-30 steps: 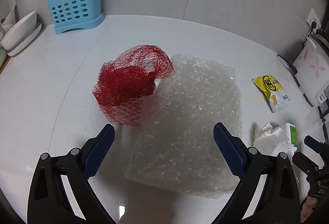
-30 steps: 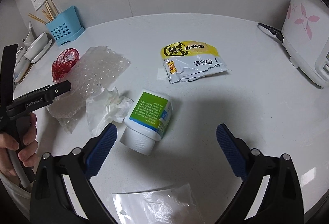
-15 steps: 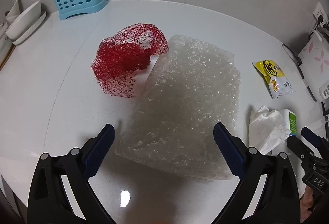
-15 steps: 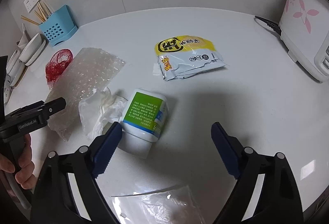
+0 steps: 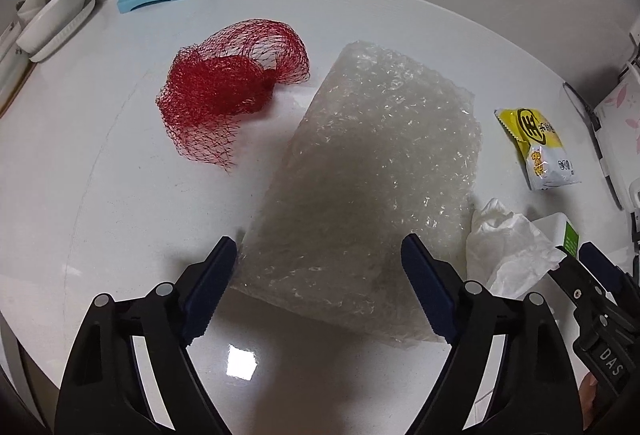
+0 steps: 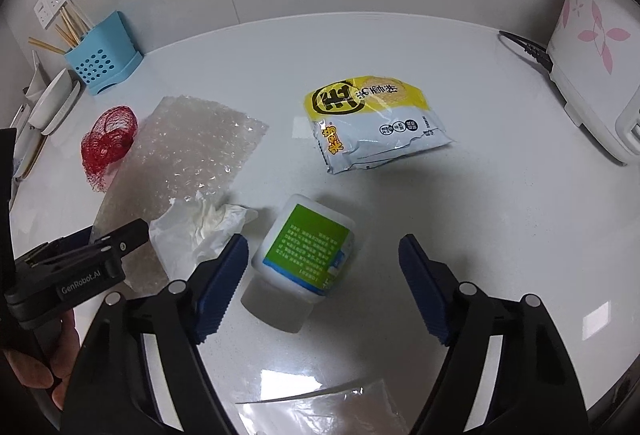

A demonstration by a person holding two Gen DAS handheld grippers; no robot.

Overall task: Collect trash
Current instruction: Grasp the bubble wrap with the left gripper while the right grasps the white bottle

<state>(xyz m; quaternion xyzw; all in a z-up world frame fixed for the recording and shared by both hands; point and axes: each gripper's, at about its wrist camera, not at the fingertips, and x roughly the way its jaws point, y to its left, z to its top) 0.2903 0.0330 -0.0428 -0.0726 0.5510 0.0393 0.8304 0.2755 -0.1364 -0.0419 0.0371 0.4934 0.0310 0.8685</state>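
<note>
Left gripper [image 5: 318,267] over bubble wrap [image 5: 372,171], jaws closing, wide, not yet pressing. Right gripper [image 6: 322,267] jaws closing round bottle [image 6: 306,249], untouched; tissue [image 6: 196,227] at 9 o'clock.

Net [image 5: 232,87] left of bubble wrap [image 5: 376,171], tissue [image 5: 508,243] right, on counter [image 5: 120,195]

The left tongs [image 5: 320,271] are pointed steeply downward, their jaws being closed with the pads not yet pressed on anything. The right tongs [image 6: 322,267] are likewise angled down, jaws closing, nothing gripped. A hand [image 6: 38,359] is wrapped around the left handle.
</note>
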